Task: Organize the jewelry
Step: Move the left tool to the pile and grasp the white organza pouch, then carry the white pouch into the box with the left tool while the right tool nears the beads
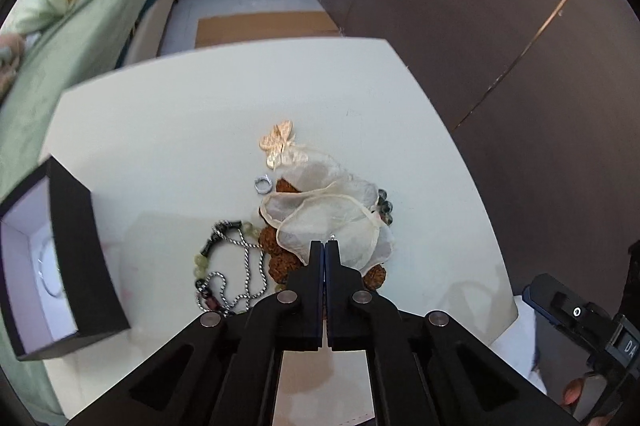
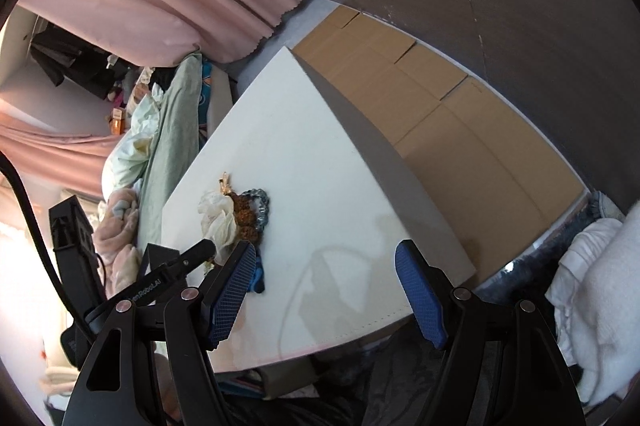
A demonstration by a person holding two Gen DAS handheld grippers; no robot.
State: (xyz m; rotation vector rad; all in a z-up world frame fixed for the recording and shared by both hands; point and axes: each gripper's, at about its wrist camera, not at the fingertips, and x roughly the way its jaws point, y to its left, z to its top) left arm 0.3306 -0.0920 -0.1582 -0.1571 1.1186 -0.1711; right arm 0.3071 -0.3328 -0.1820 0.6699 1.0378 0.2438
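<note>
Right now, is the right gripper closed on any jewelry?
No. The right gripper is wide open above the bare white table, its blue pads holding nothing.

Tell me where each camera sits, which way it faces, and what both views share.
Left wrist: rides the left gripper, looking down over shut jaws at the jewelry pile, sheer pouch and black box; something thin and silvery sticks up at the tips.
Right wrist: rides the right gripper, tilted, looking across the table through open jaws; the left gripper shows at left.
Shared: table, pouch, brown beads, green bedding, pink curtain.
</note>
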